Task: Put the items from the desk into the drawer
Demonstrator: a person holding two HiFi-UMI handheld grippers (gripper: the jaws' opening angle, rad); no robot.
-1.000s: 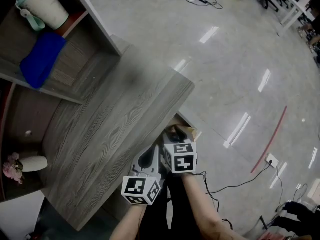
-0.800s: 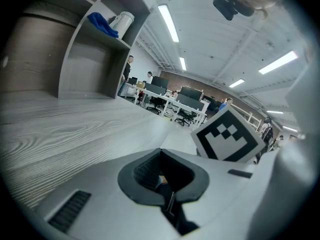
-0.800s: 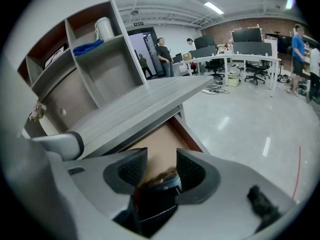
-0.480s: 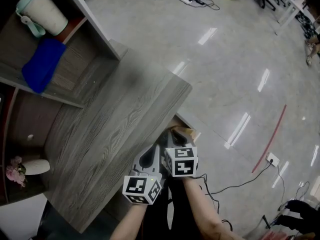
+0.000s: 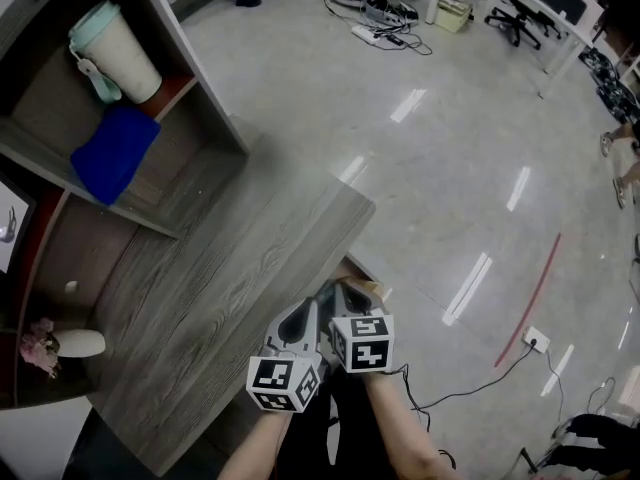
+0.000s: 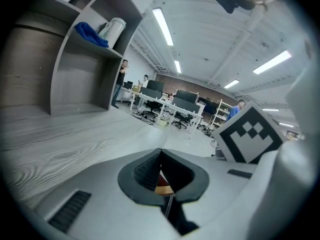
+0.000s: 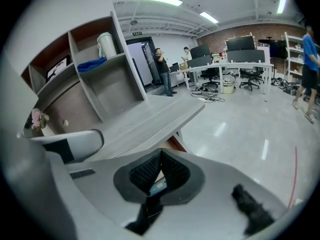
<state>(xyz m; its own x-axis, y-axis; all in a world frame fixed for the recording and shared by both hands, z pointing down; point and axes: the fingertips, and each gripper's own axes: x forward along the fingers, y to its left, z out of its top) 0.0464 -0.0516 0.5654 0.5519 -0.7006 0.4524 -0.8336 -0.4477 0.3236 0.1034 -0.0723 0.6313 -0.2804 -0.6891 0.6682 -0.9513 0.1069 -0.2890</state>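
Hovering together at the near edge of the desk (image 5: 230, 278), right over a sliver of open drawer (image 5: 372, 290). Left gripper (image 6: 160, 151): pinched tip to tip, nothing in it. Right gripper (image 7: 161, 151): just snapped closed, also on nothing.

Can't spot anything loose on the desk top. Only candidates: a blue cloth (image 5: 115, 153) and a lidded cup (image 5: 115, 53) just beside it, up on the shelf (image 5: 195, 63), well apart from both grippers.

Guessing soft and light for the cloth, so pinch a bunched fold at the front edge and expect droop. Guessing light, stiff and slick for the cup. Probably too wide to span, so go for the strap or rim and keep it upright.

Head view only: both grippers side by side over the drawer, but no look at the pads. Gripper views only: pads meeting. Right gripper view adds something bluish (image 7: 158, 186) peeking through below the pads, probably down in the drawer, too small to name.
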